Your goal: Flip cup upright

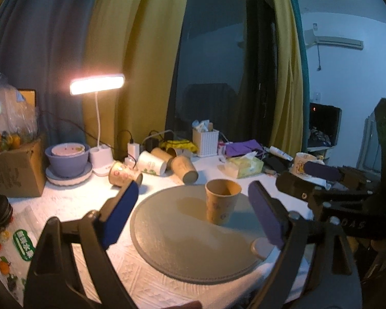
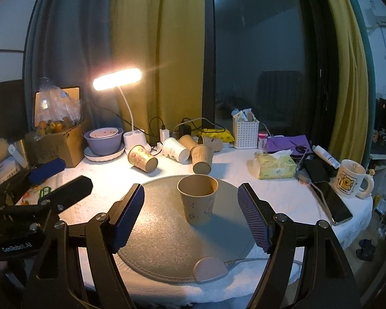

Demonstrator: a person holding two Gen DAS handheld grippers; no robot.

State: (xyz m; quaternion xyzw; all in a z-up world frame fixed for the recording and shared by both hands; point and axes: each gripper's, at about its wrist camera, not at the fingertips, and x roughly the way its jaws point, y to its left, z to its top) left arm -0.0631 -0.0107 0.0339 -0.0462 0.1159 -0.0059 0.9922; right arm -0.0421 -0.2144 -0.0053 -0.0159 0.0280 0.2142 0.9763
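A brown paper cup (image 1: 221,200) stands upright, mouth up, on a round grey mat (image 1: 182,234); it also shows in the right wrist view (image 2: 198,200) on the mat (image 2: 164,231). My left gripper (image 1: 193,206) is open and empty, with the cup a little ahead between its blue pads. My right gripper (image 2: 190,211) is open and empty, its fingers on either side of the cup without touching it. The right gripper shows at the right edge of the left wrist view (image 1: 321,177). The left gripper shows at the left edge of the right wrist view (image 2: 61,177).
Several paper cups (image 2: 172,152) lie on their sides behind the mat. A lit desk lamp (image 2: 117,78), a stack of bowls (image 2: 104,141), a cardboard box (image 2: 56,144), a white basket (image 2: 245,132), a tissue pack (image 2: 276,166), a mug (image 2: 351,179) and a phone (image 2: 333,206) crowd the table.
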